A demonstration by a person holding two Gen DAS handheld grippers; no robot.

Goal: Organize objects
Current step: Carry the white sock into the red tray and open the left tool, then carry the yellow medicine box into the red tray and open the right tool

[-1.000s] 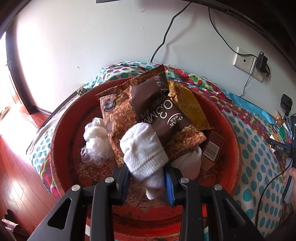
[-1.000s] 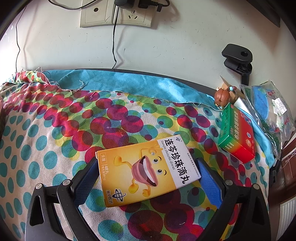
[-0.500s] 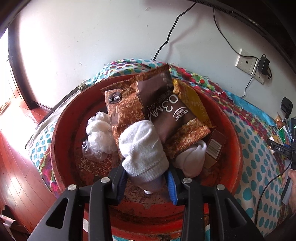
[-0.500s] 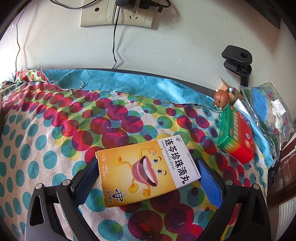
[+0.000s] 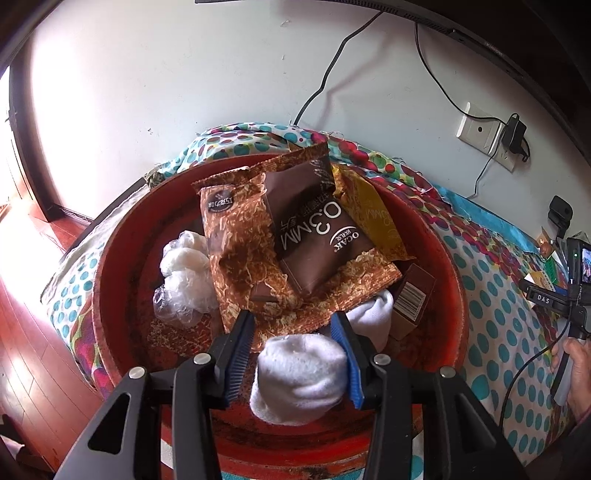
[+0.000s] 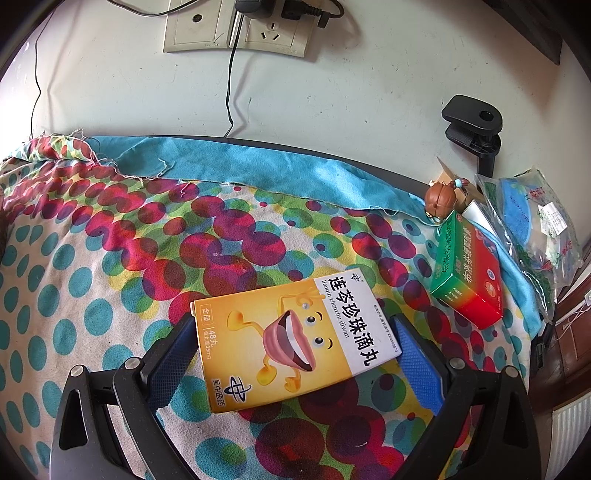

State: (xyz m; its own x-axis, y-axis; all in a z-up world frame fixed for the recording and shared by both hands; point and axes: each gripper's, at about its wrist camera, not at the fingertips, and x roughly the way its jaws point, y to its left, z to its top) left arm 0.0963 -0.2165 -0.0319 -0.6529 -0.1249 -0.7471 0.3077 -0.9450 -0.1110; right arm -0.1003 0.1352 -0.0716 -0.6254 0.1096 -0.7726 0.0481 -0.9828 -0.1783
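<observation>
In the left wrist view, a red basin (image 5: 122, 258) on the dotted cloth holds brown snack bags (image 5: 314, 236), a yellow bag (image 5: 373, 218), a small brown box (image 5: 412, 295) and a white sock (image 5: 373, 317). My left gripper (image 5: 291, 319) hangs over the basin's near side with its jaws opening. A rolled white sock (image 5: 299, 380) sits low between them, brushing the right pad and clear of the left. My right gripper (image 6: 293, 321) stands open, its fingers on either side of a yellow medicine box (image 6: 291, 339) lying flat on the cloth.
A clear plastic bag of white stuff (image 5: 184, 273) lies at the basin's left. A green and red box (image 6: 465, 277), a brown figurine (image 6: 441, 197), a plastic packet (image 6: 532, 221) and a black clamp (image 6: 472, 122) crowd the right edge. Wall sockets (image 6: 236, 29) with cables are behind.
The left jaws have spread apart and the rolled white sock has dropped lower between them, toward the basin's near wall. The right gripper and the yellow box have not moved.
</observation>
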